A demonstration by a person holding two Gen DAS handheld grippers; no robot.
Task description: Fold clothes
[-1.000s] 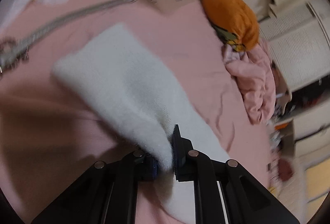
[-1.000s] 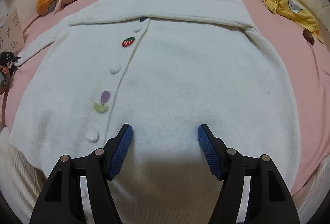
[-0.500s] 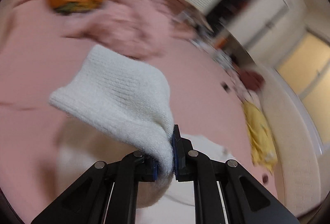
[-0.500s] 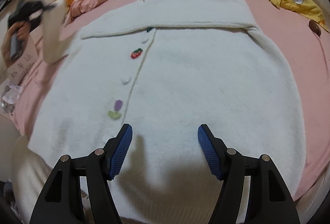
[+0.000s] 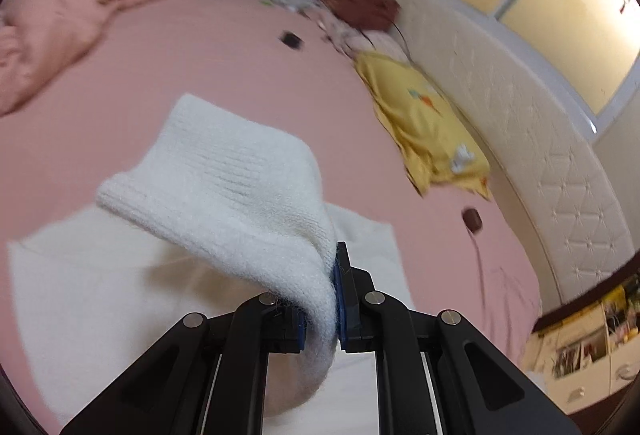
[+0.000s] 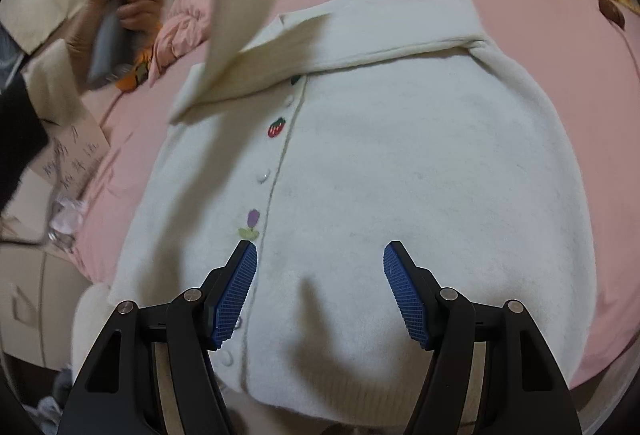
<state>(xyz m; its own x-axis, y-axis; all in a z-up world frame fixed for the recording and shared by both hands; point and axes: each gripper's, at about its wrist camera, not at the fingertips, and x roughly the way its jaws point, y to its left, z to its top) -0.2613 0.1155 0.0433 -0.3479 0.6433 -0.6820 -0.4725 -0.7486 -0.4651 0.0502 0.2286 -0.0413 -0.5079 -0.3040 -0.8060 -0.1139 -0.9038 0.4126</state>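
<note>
A: Cardigan (image 6: 400, 175)?
B: Flat, buttoned, on the pink bed (image 6: 580, 83); right sleeve (image 6: 400, 27) folded across the far edge.
A: Left sleeve (image 5: 240, 195)?
B: Lifted, clamped in left gripper (image 5: 322, 309); unplaced.
A: Right gripper (image 6: 320, 295)?
B: Fingers apart, empty, near hem.

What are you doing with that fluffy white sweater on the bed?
A person is folding a white cardigan spread out on a pink bed. The left gripper is shut on the cuff of one sleeve and holds it lifted above the body of the cardigan. The other sleeve already lies folded across the top. The right gripper hangs open over the bottom hem, holding nothing.
</note>
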